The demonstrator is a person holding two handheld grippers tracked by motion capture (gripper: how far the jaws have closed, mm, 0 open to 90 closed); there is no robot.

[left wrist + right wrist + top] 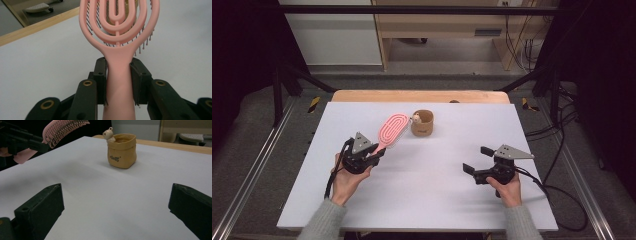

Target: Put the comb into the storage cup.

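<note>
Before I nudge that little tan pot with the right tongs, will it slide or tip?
The tan pot looks squat and flat-bottomed, so it should probably slide on the smooth white table rather than tip. It appears rigid, perhaps ceramic, so likely fragile; push low. The small bear figure on its rim could chip if the right tongs, now open, strike it.

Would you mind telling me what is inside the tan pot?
A small bear figure peeks over the rim of the pot. The inner wall looks tan; the bottom is hidden by the wall, so any contents cannot be seen.
</note>
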